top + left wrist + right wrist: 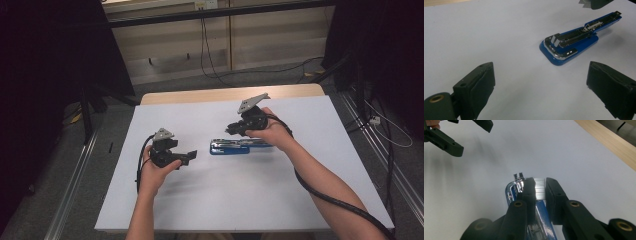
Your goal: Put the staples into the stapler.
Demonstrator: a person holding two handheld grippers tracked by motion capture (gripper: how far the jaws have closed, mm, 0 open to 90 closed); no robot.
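While the right hand-held gripper pinches a strip of staples just above the open blue stapler, the left hand-held gripper stands spread and holds nothing, with the stapler lying on the desk ahead of it.

Left gripper agape, right gripper clamped.

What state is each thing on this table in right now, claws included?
Blue and chrome metal stapler: lying flat on the white table cover, opened up, staple channel exposed.
Silvery strip of staples: pinched between the right claw's jaws, above the stapler.
Right claw: shut on the staples.
Left claw: jaws wide open, holding nothing, short of the stapler.
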